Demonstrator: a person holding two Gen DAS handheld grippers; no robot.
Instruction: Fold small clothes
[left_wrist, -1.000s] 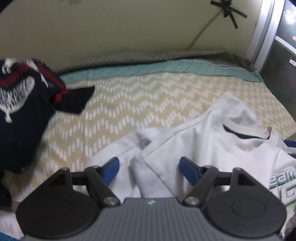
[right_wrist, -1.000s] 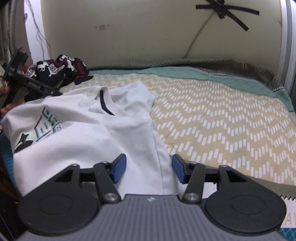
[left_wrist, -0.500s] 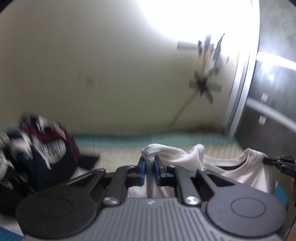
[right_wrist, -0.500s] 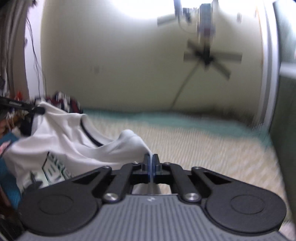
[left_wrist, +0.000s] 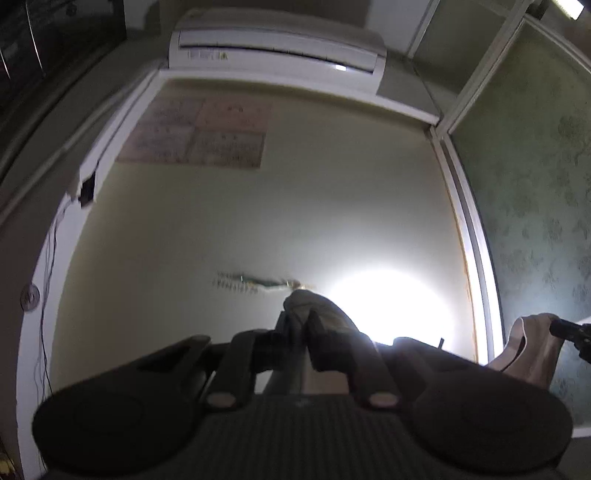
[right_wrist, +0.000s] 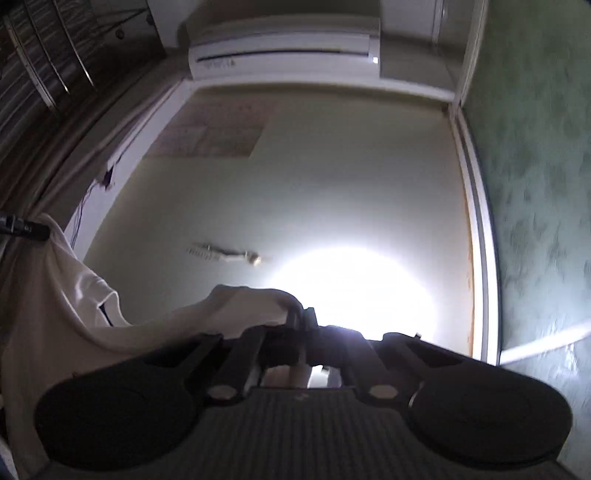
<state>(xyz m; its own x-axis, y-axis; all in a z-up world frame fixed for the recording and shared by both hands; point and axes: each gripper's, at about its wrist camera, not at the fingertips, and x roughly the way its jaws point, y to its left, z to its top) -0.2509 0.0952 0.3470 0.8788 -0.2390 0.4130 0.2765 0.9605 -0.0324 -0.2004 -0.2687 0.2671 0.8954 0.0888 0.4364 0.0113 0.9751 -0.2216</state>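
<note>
A: What is hard to read here?

B: Both views are dim and backlit by a white glare on the wall, so each gripper shows as a dark outline. The bed is out of both views. Most of the white cotton T-shirt hangs below the frames, and its print is hidden.

A: Start with the left gripper.

B: Its jaws are pinched together on a bunched fold of the shirt, which pokes out just past the tips and runs back between the fingers towards the camera. They have just closed on that cloth. The gripper points upward at the wall, above level.

A: And the right gripper?

B: Closed tight as well, with a hump of the same shirt clamped at its tips. It too has just closed on the cloth. From the tips the fabric sweeps away to the gripper's left in a broad drape, dark collar trim showing, up to the left gripper's tip at the frame edge. The right gripper is tilted upward too.

A: Can each see the other?

B: Yes. In the left view the right gripper's dark tip sits far right, holding a corner of pale cloth.

A: Beyond them?

B: A cream wall with a blurred small fixture, faded paper sheets higher up, a white wall-mounted air conditioner at the top, and a green patterned panel to the right.
</note>
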